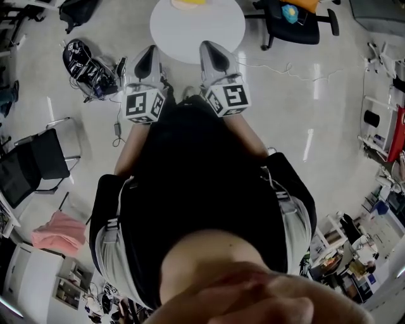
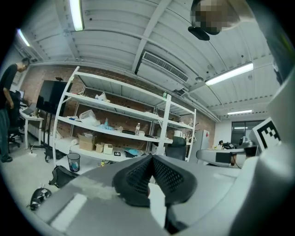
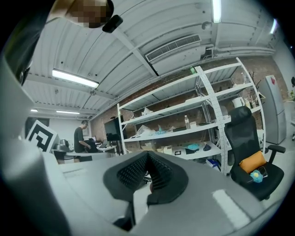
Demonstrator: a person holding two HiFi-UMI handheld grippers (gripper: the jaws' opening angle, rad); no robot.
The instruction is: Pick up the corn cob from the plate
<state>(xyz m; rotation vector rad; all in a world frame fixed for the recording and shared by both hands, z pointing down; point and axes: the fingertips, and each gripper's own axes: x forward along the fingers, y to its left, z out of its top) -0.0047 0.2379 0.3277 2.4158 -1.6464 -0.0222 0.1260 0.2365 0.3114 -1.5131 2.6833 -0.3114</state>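
A round white table (image 1: 197, 28) stands ahead of me on the floor. At its far edge lies something yellow (image 1: 188, 2), cut off by the top of the head view; I cannot tell whether it is the corn cob, and no plate shows. My left gripper (image 1: 149, 56) and right gripper (image 1: 213, 50) are held side by side at the table's near edge, pointing level, well short of the yellow thing. In the left gripper view the black ribbed pads (image 2: 138, 173) meet at the tip with nothing between them. The right gripper's pads (image 3: 133, 171) also meet, empty.
A black office chair (image 1: 295, 23) with an orange cushion (image 3: 252, 162) stands right of the table. A black bag and cables (image 1: 87, 63) lie on the floor to the left, near a folding chair (image 1: 39, 161). White shelving (image 3: 198, 115) lines the brick wall. A person (image 3: 81, 137) stands at a desk.
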